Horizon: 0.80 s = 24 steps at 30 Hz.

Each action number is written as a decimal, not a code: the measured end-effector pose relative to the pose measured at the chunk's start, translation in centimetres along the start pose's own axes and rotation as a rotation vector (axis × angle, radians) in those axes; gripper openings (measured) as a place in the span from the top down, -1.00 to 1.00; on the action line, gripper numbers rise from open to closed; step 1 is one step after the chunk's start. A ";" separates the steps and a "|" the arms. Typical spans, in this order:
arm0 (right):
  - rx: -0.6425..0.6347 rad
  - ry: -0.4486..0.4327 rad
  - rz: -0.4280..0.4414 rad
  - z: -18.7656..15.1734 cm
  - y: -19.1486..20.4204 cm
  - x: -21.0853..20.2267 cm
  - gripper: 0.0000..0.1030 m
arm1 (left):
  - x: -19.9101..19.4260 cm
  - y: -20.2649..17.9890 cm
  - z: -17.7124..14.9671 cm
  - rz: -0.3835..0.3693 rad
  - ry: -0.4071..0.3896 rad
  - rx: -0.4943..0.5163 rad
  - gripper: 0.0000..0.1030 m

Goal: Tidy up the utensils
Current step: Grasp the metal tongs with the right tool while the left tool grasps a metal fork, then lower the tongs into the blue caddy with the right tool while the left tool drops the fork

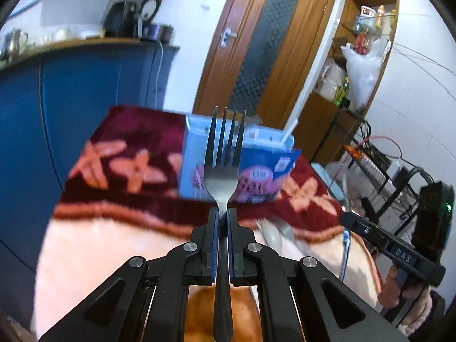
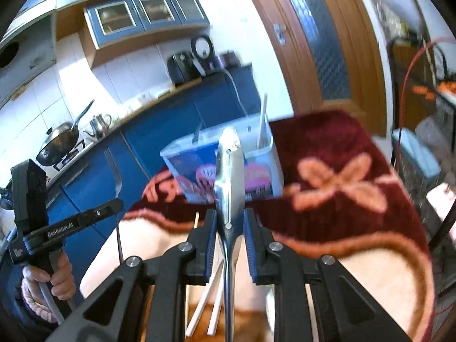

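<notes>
My left gripper [image 1: 223,213] is shut on the neck of a steel fork [image 1: 223,171], whose tines point up and away. The same fork [image 2: 114,171] shows in the right wrist view, sticking out of the left gripper [image 2: 119,202]. My right gripper [image 2: 229,219] is shut on a steel spoon [image 2: 229,176] that stands edge-on, bowl forward. A blue plastic box [image 1: 256,154] [image 2: 185,165] stands on the cloth beyond both grippers, with a white stick [image 2: 262,119] and a dark handle [image 2: 196,134] inside. Both utensils hang above the table, short of the box.
A dark red floral cloth [image 2: 342,148] covers the table. White sticks [image 2: 205,305] and a thin wooden one [image 2: 196,219] lie below the right gripper. Blue kitchen cabinets [image 1: 85,99] stand to the left, a wooden door [image 1: 265,51] behind, cables and a rack [image 1: 384,165] to the right.
</notes>
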State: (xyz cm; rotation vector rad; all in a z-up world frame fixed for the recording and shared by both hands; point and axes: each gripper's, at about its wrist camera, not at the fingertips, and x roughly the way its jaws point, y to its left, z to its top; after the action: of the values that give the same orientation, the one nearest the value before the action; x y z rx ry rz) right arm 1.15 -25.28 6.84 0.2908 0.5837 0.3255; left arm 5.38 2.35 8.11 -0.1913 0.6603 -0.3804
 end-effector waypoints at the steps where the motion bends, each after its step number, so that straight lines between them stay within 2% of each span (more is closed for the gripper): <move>1: -0.008 -0.022 -0.002 0.2 0.1 -0.2 0.59 | -0.1 0.0 0.4 0.001 -0.010 0.000 0.90; 6: -0.036 -0.091 0.003 1.3 0.4 -0.7 0.59 | -0.4 0.2 3.1 0.014 -0.067 -0.017 0.90; 17: -0.053 -0.127 0.004 3.2 -0.4 -0.1 0.59 | 1.0 -0.7 9.1 0.078 -0.204 0.009 0.90; 24: -0.053 -0.162 0.009 5.7 -1.1 0.8 0.59 | 2.1 -1.6 12.7 0.124 -0.316 0.048 0.90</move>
State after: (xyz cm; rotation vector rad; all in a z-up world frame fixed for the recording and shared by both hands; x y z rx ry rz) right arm 5.31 -26.99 10.60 0.2662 0.4142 0.3221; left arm 14.49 0.70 17.26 -0.1598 0.3493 -0.2394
